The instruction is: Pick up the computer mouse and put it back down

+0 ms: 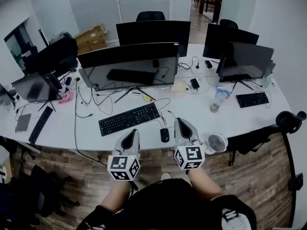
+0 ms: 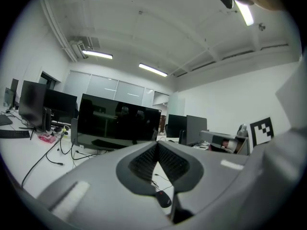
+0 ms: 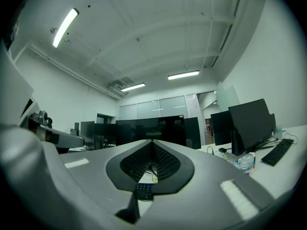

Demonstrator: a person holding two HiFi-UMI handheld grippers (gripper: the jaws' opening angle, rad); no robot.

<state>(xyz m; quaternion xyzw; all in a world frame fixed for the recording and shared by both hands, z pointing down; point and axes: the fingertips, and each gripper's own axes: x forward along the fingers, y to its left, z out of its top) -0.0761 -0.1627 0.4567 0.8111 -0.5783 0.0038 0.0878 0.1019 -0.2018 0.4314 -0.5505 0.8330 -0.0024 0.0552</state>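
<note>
Hand-held gripper R (image 1: pixel 181 123) beside mouse (image 1: pixel 164 134), long axis twd monitor (image 1: pixel 129 66).

The left hand-held gripper (image 1: pixel 131 134) and right hand-held gripper (image 1: pixel 180 123) are grey tapered shells, each with a black-and-white marker cube (image 1: pixel 123 167). The person's clothing (image 1: pixel 163 202) is black.

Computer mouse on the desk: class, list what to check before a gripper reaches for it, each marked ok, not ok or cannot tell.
1. Black computer mouse lies free on the white desk, beside the black keyboard: ok.
2. Left gripper open: not ok, shut.
3. Right gripper open: not ok, shut.
4. Both grippers empty: ok.
5. Mouse cable free of snags: cannot tell.
</note>
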